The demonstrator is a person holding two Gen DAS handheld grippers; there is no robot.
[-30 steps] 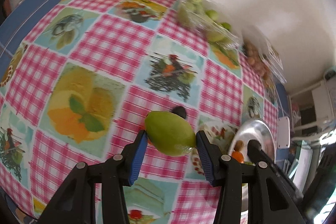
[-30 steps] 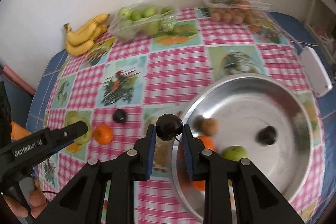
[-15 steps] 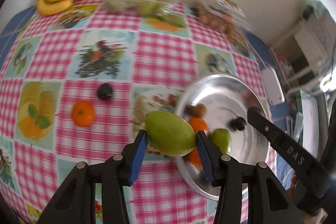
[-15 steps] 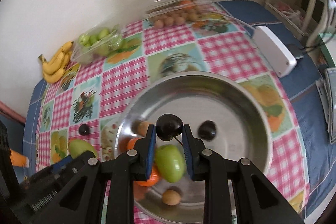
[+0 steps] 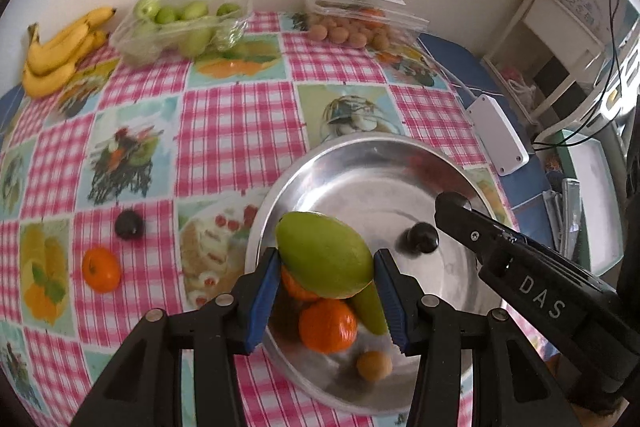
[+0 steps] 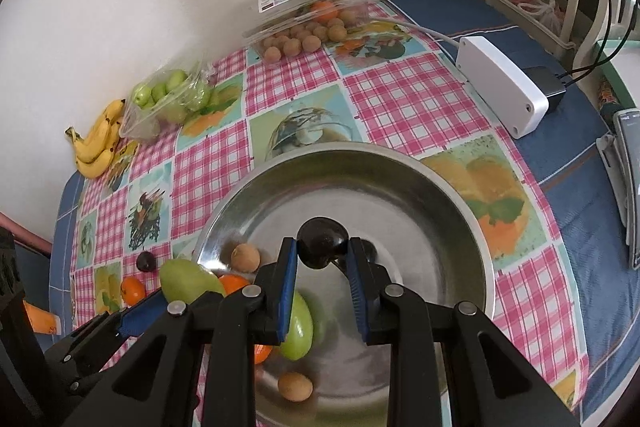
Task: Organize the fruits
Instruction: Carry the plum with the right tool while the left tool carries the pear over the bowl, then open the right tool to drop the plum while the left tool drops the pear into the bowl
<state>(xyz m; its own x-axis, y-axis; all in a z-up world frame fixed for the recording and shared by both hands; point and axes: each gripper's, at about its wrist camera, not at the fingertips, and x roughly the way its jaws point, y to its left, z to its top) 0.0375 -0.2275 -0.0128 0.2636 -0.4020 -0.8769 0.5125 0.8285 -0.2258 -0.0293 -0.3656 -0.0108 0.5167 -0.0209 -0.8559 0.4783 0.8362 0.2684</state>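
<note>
Both cameras sit just behind their own gripper fingers, close above the table and tilted steeply down toward the far wall. The left one looks over the near-left rim of the steel bowl, the right one straight into the bowl. Both take in the bananas by the wall.

- The left gripper points steeply down, its two blue-padded fingers pressed against the sides of a green mango, which sits raised between them.
- In the right wrist view the left gripper enters from the lower left, angled up to the right.
- The right gripper also tilts steeply down, its jaws drawn close and clamped on a dark plum at the fingertips.
- In the left wrist view the right gripper reaches in from the lower right, black body slanting up to the left.
</note>
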